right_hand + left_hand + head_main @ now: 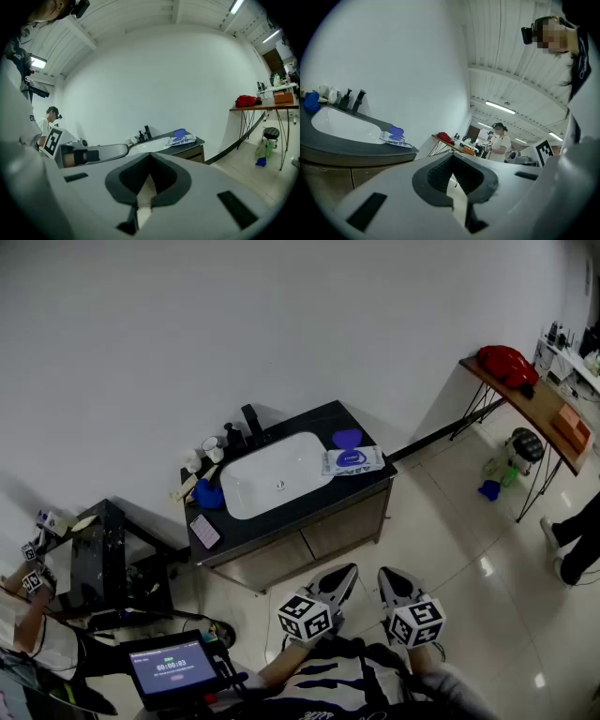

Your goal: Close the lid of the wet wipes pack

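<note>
A white wall and pale tiled floor framed a vanity cabinet, its black worktop (281, 514) holding a white basin (277, 474). The wet wipes pack (353, 461) lay at the worktop's right end, just beside the basin, with its blue lid (346, 439) flipped open toward the wall. You held the left claw (345, 571) and right claw (389, 576) low by your body, each pinched closed on nothing, probably because the approach hadn't begun. The faucet (251, 423) and phone (204, 531) sat away from the pack, blocking nothing.

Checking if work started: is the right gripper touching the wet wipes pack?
Apart. Head view shows the right gripper well short of the vanity, with floor between it and the wet wipes pack.
</note>
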